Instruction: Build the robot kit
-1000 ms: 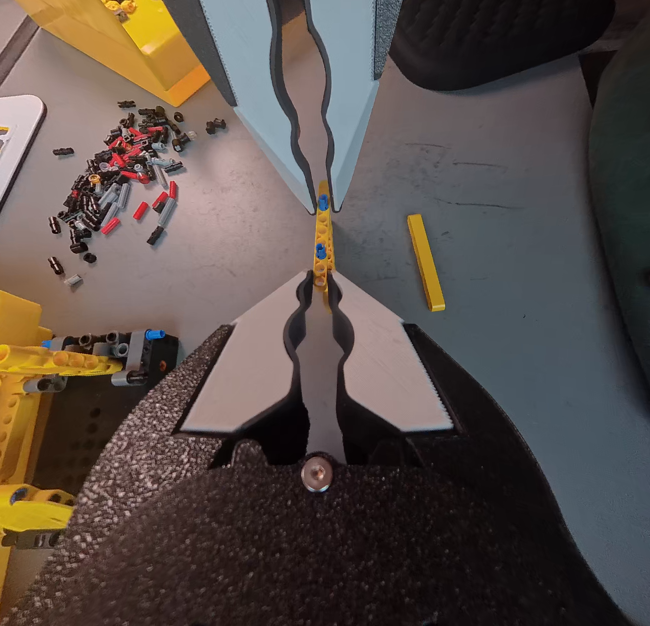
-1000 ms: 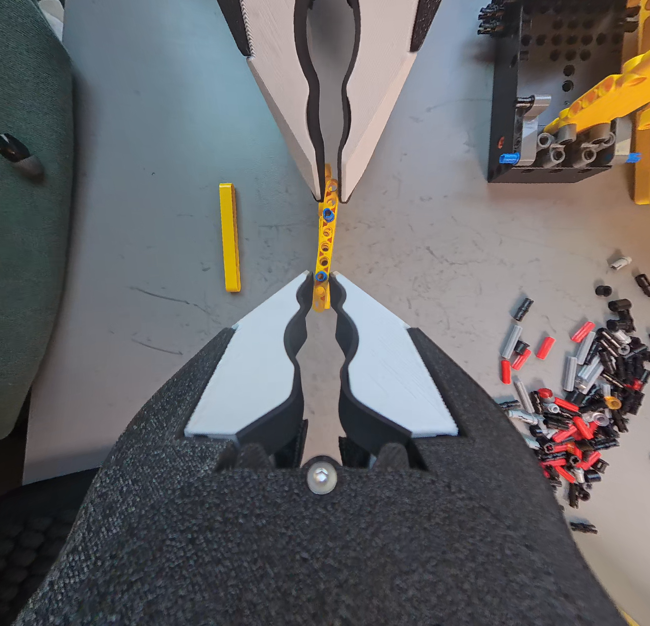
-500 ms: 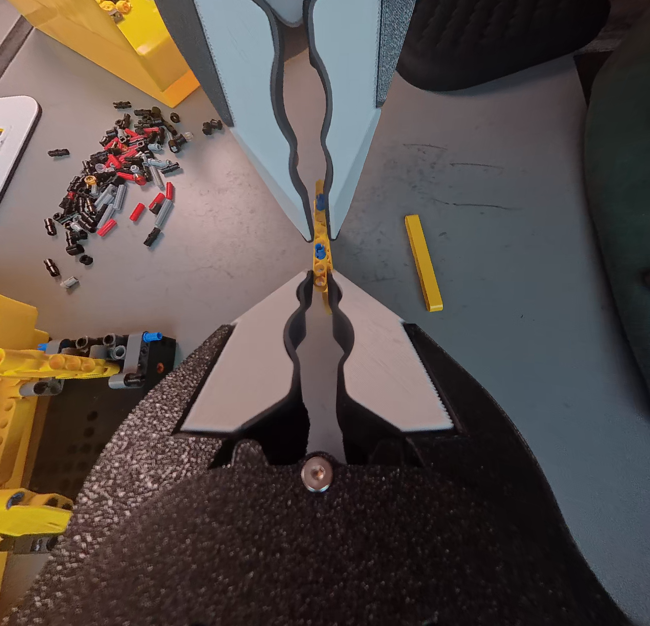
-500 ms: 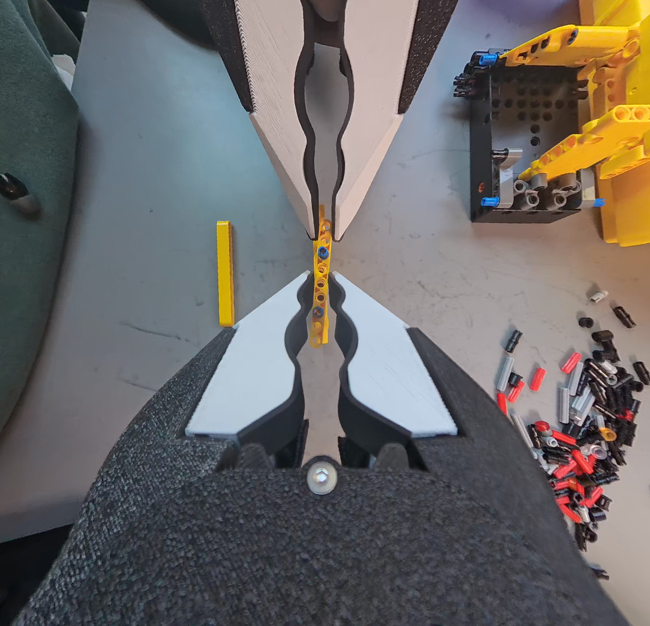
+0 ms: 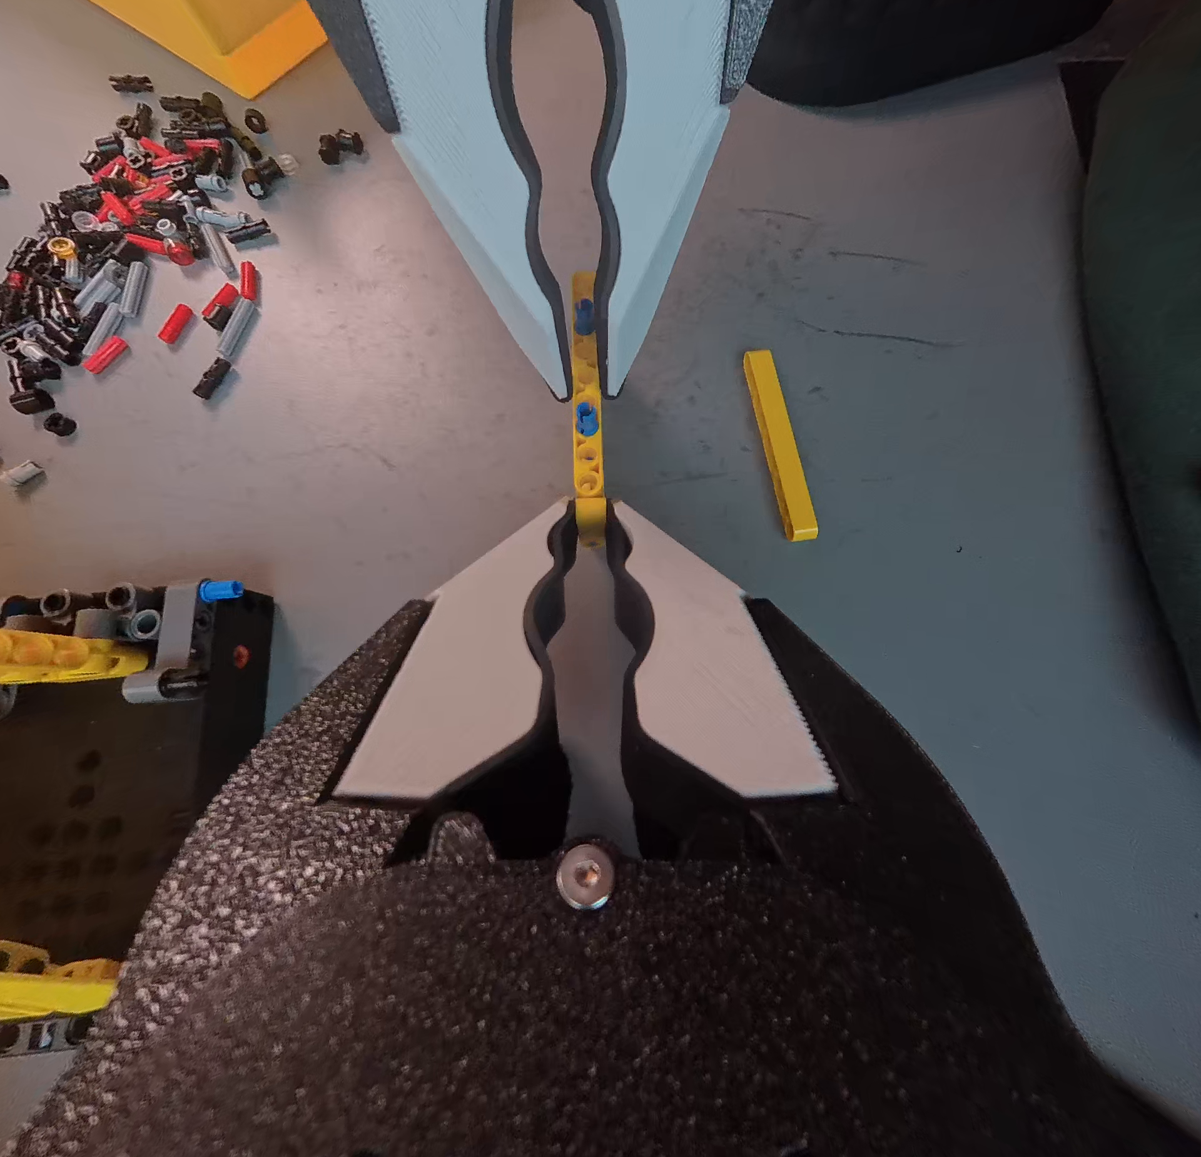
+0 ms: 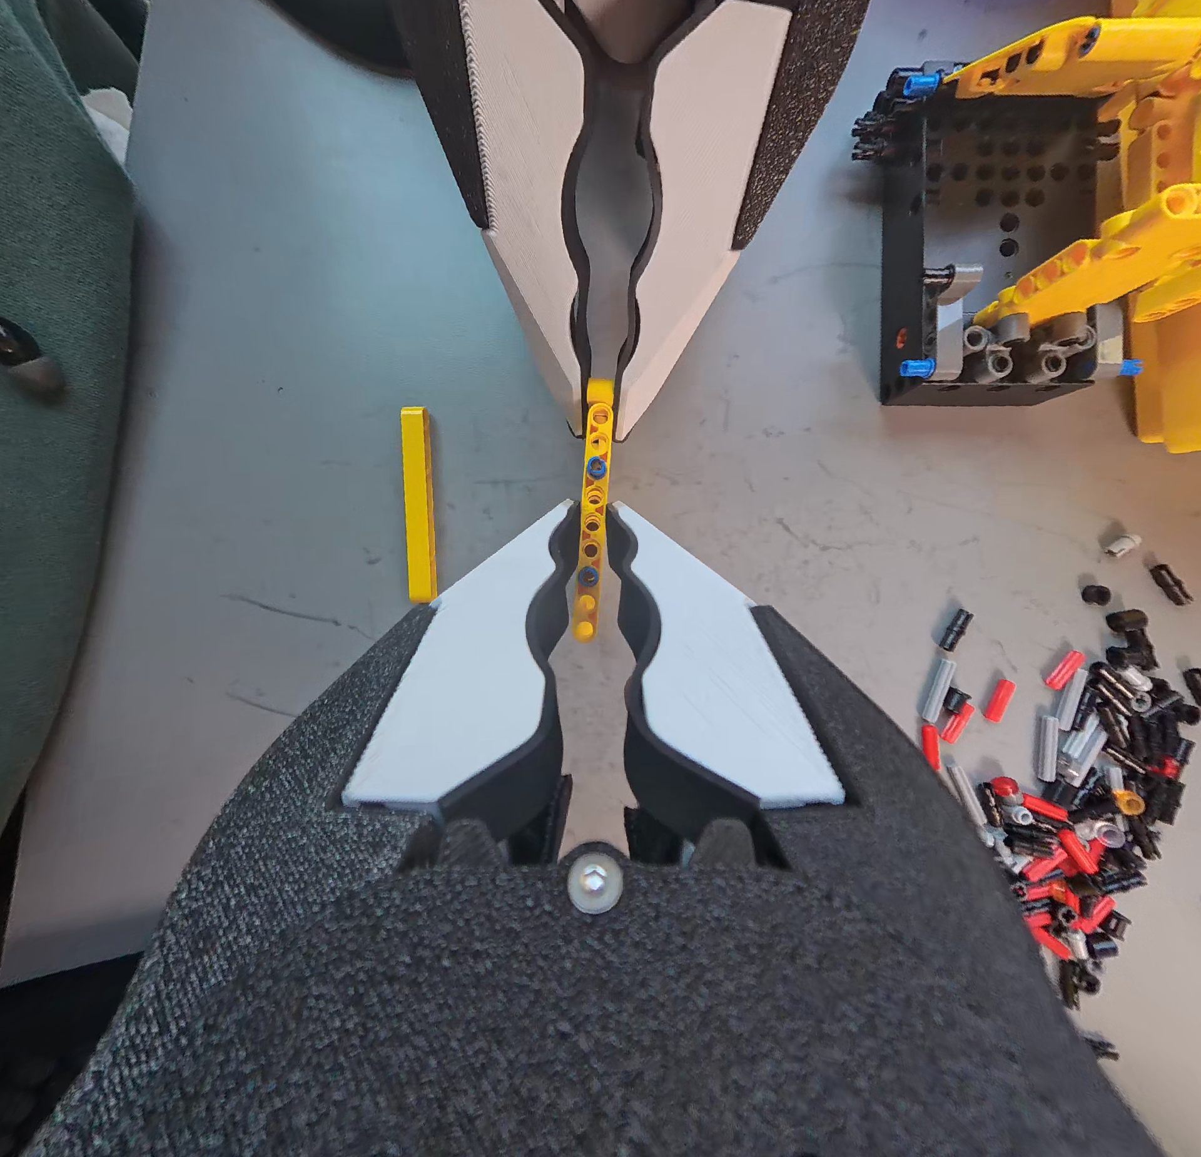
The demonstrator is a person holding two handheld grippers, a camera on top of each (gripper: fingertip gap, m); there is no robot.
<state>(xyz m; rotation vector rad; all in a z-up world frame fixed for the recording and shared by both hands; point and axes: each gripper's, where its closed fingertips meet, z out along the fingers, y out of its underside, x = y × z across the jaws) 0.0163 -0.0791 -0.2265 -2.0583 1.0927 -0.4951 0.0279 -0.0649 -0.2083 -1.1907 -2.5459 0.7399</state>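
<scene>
Left wrist view showed the left gripper [image 5: 590, 516] pressed together on the near end of a thin yellow beam [image 5: 588, 449], which was held above the grey table [image 5: 390, 443] and ran straight ahead into the right gripper [image 5: 585, 394] facing it. Two blue pins [image 5: 585, 410] sat in the beam's holes, one between the two grippers and one inside the right gripper's fingers.

Right wrist view showed much of the beam lying between that gripper's fingertips [image 6: 565, 521]. They flanked it closely on both sides, but I could not tell whether they were squeezing it or only standing beside it.

A second yellow beam [image 5: 780, 443] lay flat on the table, near the held one but apart from it. On the other side was a scattered pile of small red, black and grey pins [image 5: 117, 248]. A black and yellow model [image 6: 1007, 248] stood farther off, well apart from both grippers.
</scene>
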